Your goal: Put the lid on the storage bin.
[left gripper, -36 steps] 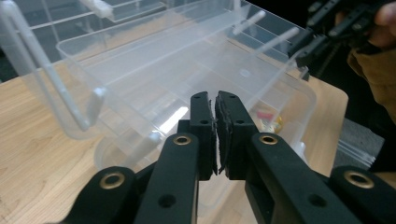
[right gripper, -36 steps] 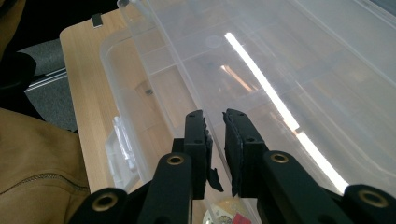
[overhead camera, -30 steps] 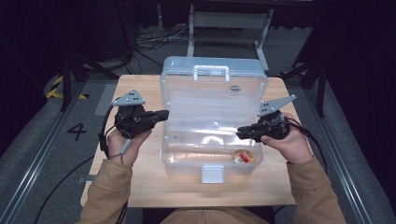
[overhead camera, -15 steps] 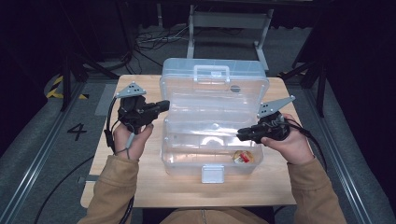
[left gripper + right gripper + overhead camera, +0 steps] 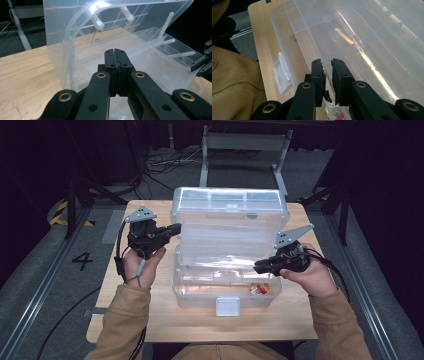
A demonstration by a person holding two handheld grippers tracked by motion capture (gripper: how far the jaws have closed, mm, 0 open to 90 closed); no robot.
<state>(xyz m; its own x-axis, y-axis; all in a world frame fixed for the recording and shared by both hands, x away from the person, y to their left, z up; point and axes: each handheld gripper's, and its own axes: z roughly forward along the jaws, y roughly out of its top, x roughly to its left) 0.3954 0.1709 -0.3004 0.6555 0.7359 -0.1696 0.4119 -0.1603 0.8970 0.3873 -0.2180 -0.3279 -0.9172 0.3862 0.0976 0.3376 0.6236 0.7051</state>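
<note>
L tool (image 5: 116, 53) closed, empty, by box lid (image 5: 230, 215); R tool (image 5: 327, 65) nearly closed, empty.

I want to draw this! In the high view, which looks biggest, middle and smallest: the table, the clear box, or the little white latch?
1. Table
2. Clear box
3. White latch

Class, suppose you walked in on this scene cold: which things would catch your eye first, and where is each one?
A big clear plastic storage box sits mid-table, its lid raised and tilted back. The left gripper, jaws shut, is at the lid's left edge, and the right gripper reaches in from the box's right side with a narrow gap between its jaws. A small red and yellow item lies in the box's front right corner.
</note>
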